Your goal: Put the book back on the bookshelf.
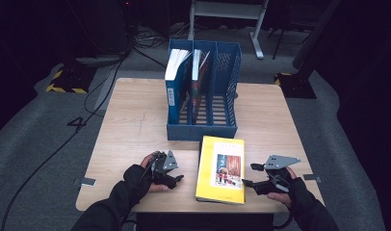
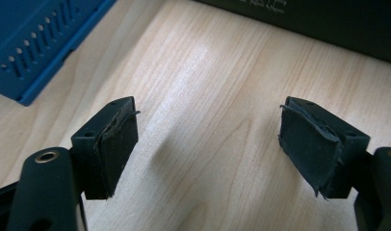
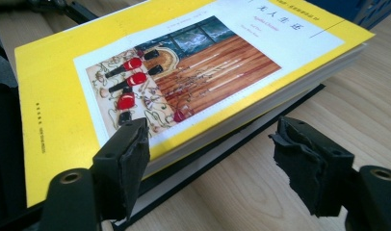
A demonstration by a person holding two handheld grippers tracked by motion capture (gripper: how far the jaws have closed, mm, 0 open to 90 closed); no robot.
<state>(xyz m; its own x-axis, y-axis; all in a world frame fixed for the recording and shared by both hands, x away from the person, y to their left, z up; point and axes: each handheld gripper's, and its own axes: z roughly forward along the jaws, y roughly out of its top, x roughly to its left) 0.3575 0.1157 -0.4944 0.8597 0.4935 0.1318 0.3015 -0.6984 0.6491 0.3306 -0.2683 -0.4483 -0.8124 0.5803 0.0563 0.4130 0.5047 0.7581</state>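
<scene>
A yellow book (image 1: 221,169) with a picture on its cover lies flat near the table's front edge, in front of a blue file holder (image 1: 203,130). In the right gripper view the yellow book (image 3: 184,72) rests on a thinner black-edged book (image 3: 222,159). My left gripper (image 1: 178,179) sits low on the table just left of the book, open, with bare wood between the jaws of the left gripper (image 2: 208,139). My right gripper (image 1: 249,174) is at the book's right side. That right gripper (image 3: 213,154) is open, one jaw by the cover's edge, the other over the table.
The file holder has three slots: a blue-spined book (image 1: 173,91) stands in the left one, another book (image 1: 198,82) in the middle, and the right slot holds nothing. The wooden table (image 1: 136,125) has bare room left and right. Cables and a desk frame lie on the floor behind.
</scene>
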